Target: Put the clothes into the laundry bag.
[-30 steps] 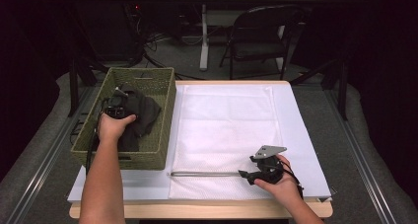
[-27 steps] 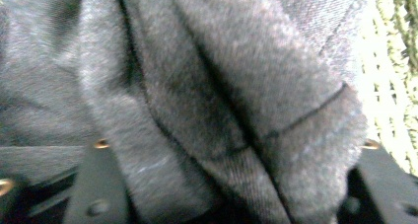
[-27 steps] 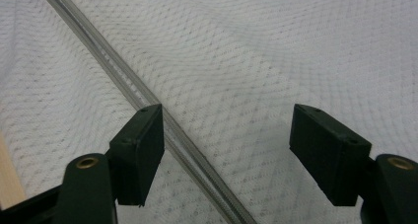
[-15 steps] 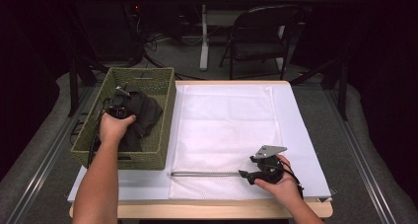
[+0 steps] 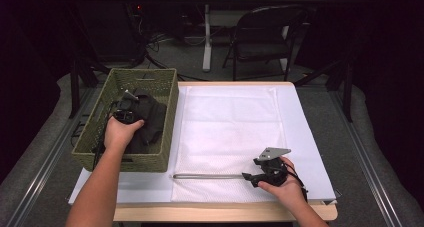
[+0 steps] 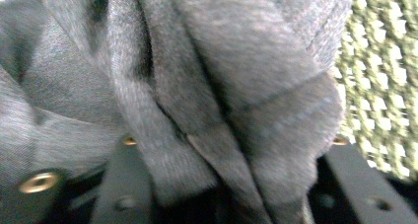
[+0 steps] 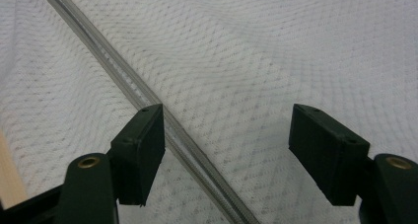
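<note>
— What is the left gripper (image 5: 127, 112) doing?
— Its jaws are standing apart around soft grey cloth (image 6: 207, 86) lying in the woven basket (image 5: 160, 154).
— And the right gripper (image 7: 226, 150)?
— Spread wide, straddling a thin metal rod (image 7: 123, 86) lying on white mesh (image 7: 256, 46).

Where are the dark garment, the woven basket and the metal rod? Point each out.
dark garment (image 6: 207, 86): left gripper view, folded fabric between the claw's jaws.
woven basket (image 5: 145, 76): high view, far rim.
metal rod (image 5: 207, 176): high view, mid-length on the white mesh.
</note>
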